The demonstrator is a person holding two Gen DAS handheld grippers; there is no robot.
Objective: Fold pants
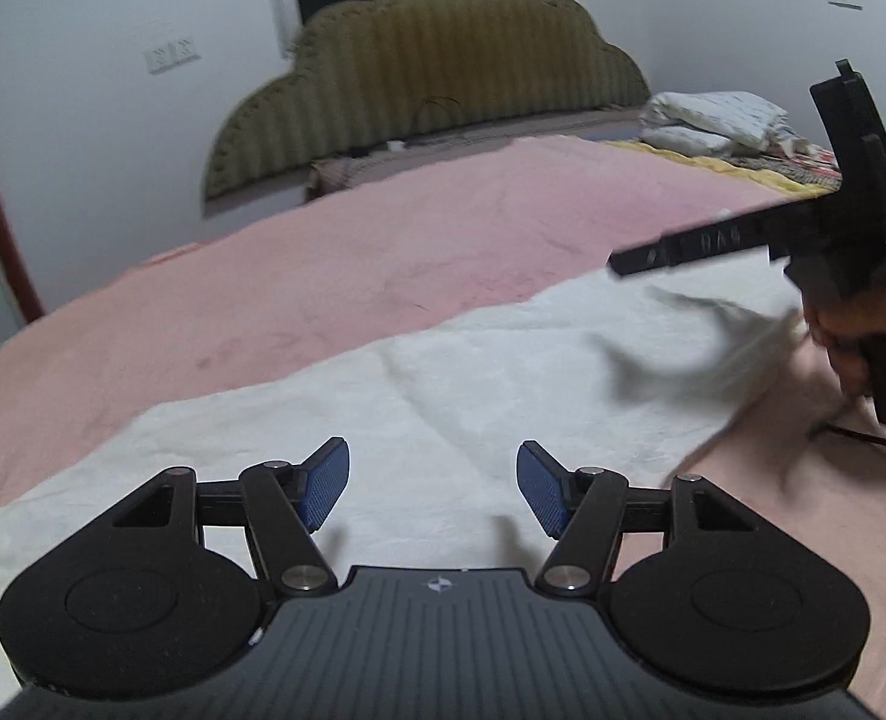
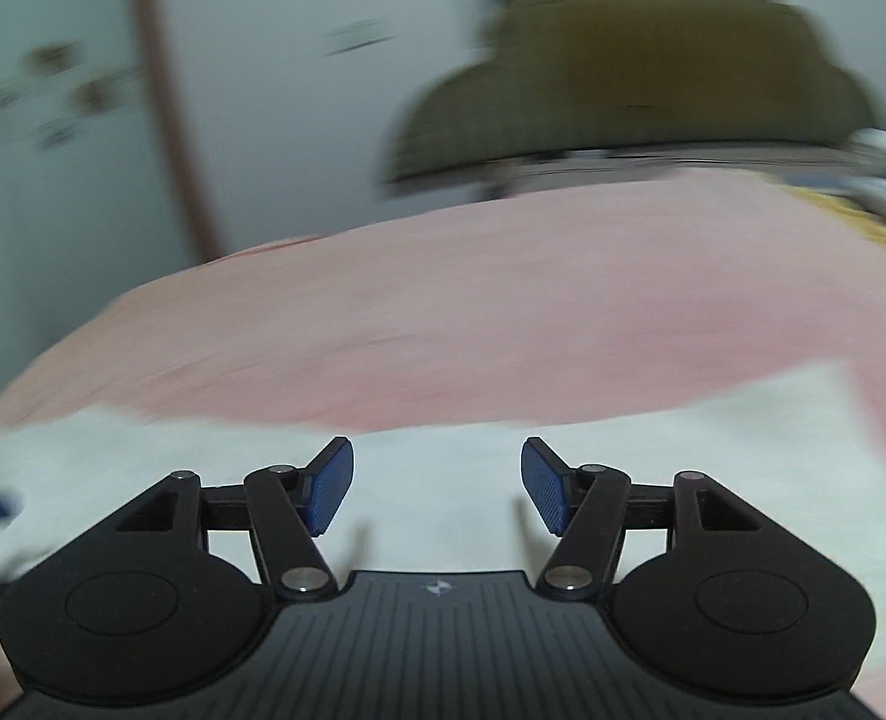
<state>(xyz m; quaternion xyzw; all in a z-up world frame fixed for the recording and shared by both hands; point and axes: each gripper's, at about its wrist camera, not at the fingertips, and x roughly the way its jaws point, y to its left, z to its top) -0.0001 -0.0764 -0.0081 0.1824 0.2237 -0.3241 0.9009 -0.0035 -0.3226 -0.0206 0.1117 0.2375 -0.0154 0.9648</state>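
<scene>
Both grippers are released, with nothing between the blue pads. The left gripper (image 1: 433,483) hangs over the pants (image 1: 383,396) with its jaws apart, and the right gripper (image 2: 437,483) is the same, its own view smeared by blur. From the left side the right gripper's black body shows at the far right, held in a hand (image 1: 851,336).

The risk, as I judge it, is in the next grab. The pants lie loose on a soft pink blanket (image 1: 383,252), so a pinch that goes too deep could catch the blanket along with the cloth and drag both. A shallow pinch could take only the top layer, and the fold would then come apart or skew. The edge near the right gripper is rucked up and casts dark folds, so lifting from there could carry that crease into the finished fold. If the two grippers take hold at uneven points, the edges will not meet squarely.

The pants are white or pale cream, a thin, lightly wrinkled cloth, spread in a broad band across the near part of the bed. They lie mostly flat under the left gripper, with a seam or crease running through the middle. Whether they are already folded once I cannot tell.
</scene>
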